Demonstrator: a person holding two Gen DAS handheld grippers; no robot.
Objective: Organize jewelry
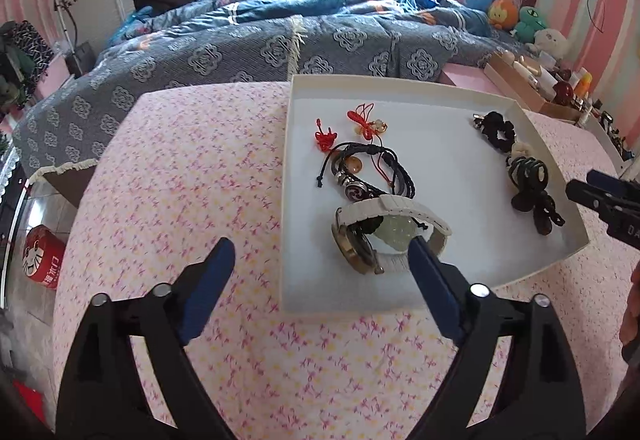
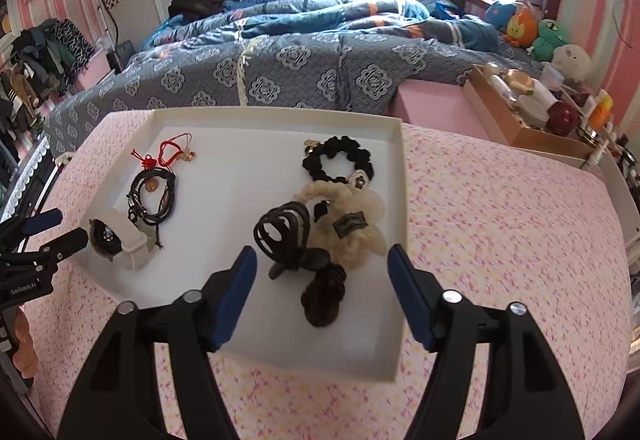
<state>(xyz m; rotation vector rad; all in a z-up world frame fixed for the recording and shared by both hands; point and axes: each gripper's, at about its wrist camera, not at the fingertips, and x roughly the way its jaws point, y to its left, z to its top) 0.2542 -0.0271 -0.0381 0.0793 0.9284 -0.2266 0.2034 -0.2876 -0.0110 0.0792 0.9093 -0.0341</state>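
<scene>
One white tray [image 2: 400,200] holds one watch [image 2: 116,240], three hair ties; both grippers' fingers [image 1: 432,280] spread, empty

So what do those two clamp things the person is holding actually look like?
Both look alike: the left gripper and right gripper each have two black, triangular cut-out arms, silver pivot pins, and flat blue pads on the fingers. Small white lettering marks the black bodies. No cables show.

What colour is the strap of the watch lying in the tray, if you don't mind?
White; the watch strap shows best in the left wrist view.
</scene>
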